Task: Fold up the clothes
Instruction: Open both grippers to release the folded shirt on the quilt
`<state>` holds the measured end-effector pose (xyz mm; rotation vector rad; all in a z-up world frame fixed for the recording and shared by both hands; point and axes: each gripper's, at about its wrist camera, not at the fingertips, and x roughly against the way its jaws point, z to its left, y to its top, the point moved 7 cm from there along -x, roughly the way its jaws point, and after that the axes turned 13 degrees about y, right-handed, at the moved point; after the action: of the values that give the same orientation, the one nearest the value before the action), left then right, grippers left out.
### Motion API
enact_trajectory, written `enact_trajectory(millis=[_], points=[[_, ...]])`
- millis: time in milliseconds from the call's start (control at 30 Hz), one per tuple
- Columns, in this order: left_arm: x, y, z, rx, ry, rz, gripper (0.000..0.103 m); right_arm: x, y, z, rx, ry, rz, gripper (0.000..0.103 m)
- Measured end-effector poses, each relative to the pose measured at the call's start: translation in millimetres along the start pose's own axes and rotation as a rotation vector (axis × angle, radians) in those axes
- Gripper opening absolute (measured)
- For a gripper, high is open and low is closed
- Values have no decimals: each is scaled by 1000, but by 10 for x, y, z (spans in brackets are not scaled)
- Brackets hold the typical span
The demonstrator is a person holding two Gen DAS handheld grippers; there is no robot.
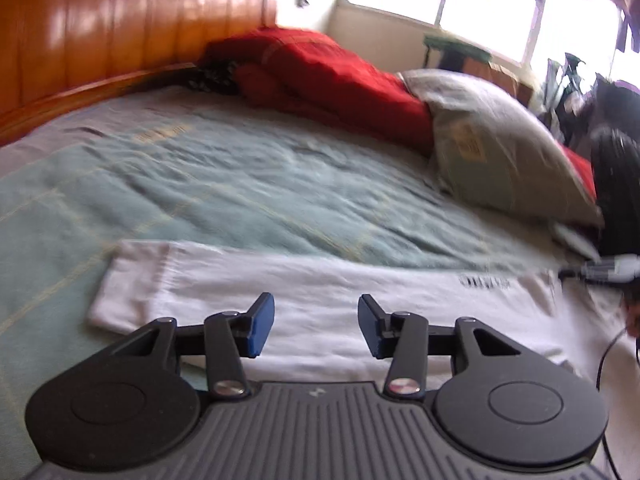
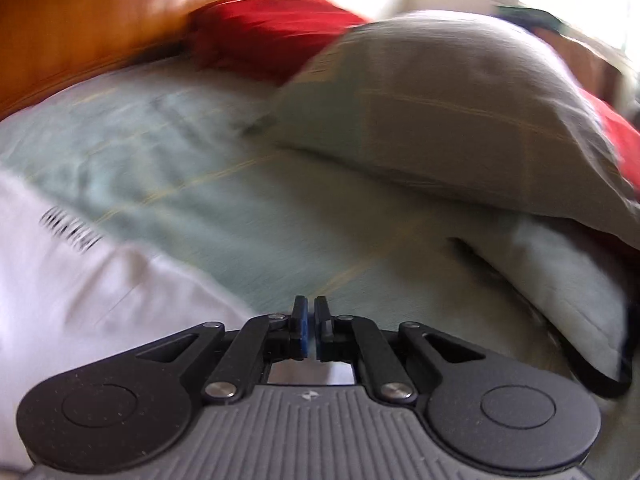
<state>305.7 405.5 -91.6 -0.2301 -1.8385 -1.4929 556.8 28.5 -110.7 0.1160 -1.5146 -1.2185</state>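
Left wrist view: a glossy wooden headboard (image 1: 100,28) runs along the far left, with a pale green bedspread (image 1: 240,184) below it. A white garment (image 1: 320,300) with dark lettering lies flat across the near part of the bed. The left gripper (image 1: 316,326) hovers above it, its blue-padded jaws spread wide and empty. Further right sit a red blanket (image 1: 332,76) and a grey-green pillow (image 1: 500,148). In the right wrist view, the white garment fills the left edge, and the right gripper (image 2: 311,330) shows jaws pressed almost together, with nothing visible between them, over the bedspread.
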Motion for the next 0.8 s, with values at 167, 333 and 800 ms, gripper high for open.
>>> enact_trajectory(millis=[167, 333, 800], points=[[-173, -151, 38, -73, 67, 18, 54, 158, 40, 132, -102, 72, 2, 37], [-200, -214, 283, -44, 104, 26, 54, 149, 57, 380, -127, 127, 33, 54], [-273, 109, -109, -112, 46, -6, 75, 1, 133, 883, -150, 114, 86, 72]])
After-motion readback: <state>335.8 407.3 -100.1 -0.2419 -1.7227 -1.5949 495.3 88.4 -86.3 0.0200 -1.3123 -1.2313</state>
